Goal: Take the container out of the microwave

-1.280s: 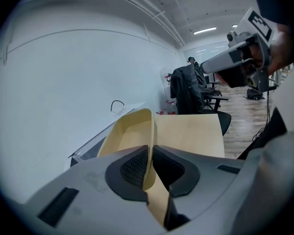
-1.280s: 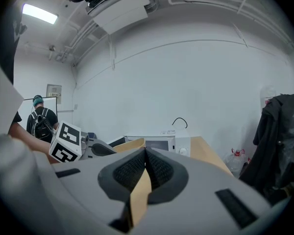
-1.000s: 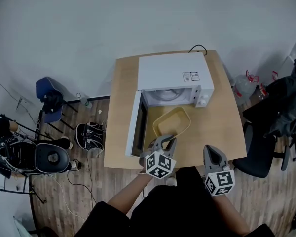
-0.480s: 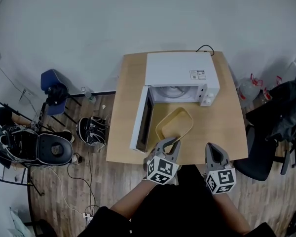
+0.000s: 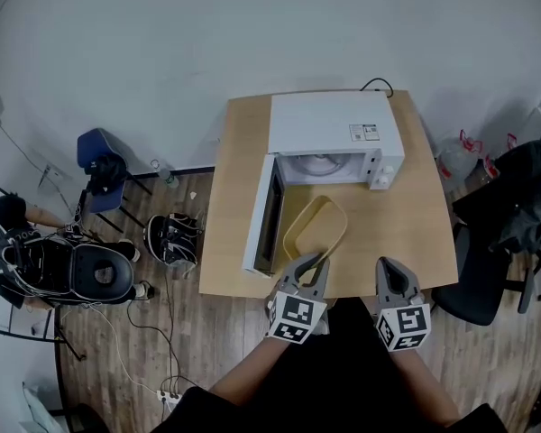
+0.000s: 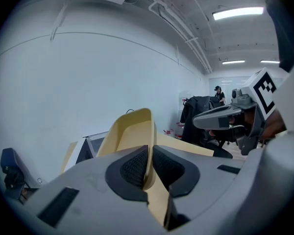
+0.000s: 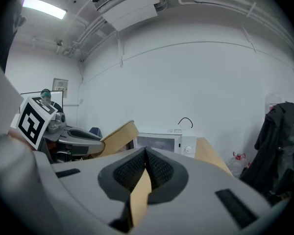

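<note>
table (image 5: 239,152) | container (image 5: 317,222) rim pinched in left tool (image 5: 312,260), tilted

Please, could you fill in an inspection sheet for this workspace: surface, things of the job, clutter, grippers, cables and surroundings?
Surface: wooden table, with the microwave at its far side.
Job's things: white microwave, its door swung open to the left; yellow container outside it, tilted, in front of the opening.
Clutter: black bag and dark gear on the floor left of the table.
Grippers: left gripper shut on the container's rim; right gripper shut, holding nothing.
Cables: black cable behind the microwave; loose cables on the floor.
Surroundings: blue chair, black chair, dark clothing, white wall.
</note>
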`<state>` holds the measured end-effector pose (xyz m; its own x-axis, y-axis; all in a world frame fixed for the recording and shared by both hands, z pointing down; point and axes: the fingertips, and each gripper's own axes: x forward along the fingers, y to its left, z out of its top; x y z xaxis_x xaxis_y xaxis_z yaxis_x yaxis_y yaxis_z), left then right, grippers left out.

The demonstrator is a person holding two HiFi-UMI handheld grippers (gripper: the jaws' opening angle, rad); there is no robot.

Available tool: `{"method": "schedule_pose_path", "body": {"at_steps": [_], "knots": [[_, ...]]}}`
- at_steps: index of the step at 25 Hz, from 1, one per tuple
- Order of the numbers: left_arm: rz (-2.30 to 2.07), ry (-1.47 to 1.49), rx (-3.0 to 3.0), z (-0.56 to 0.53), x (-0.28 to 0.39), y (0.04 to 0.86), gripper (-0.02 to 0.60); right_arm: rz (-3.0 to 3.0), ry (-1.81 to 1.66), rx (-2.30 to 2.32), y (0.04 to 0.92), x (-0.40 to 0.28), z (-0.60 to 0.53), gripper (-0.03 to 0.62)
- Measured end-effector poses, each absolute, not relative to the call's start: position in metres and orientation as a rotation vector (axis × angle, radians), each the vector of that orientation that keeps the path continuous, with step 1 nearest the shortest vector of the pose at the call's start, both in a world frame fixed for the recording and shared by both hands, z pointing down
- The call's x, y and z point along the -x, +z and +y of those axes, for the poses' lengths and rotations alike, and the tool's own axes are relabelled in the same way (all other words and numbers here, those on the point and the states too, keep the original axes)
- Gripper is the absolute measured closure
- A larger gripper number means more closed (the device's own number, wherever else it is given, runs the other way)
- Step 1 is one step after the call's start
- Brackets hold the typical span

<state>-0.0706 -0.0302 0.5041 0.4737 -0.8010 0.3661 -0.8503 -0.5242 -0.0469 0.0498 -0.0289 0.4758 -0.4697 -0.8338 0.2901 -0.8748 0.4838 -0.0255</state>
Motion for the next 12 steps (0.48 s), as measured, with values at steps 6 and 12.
{"method": "schedule_pose_path", "body": {"at_steps": [6, 12], "knots": [[-1.479, 0.461, -2.579, -0.028, 0.074, 0.494, 0.549, -2.476, 0.227, -1.489, 0.472, -0.051, -0.028, 0.534], [-1.527, 0.397, -2.545, -0.026, 0.078, 0.489, 0.549, -2.479, 0.218, -1.491, 0.469, -0.050, -0.030, 0.534]]}}
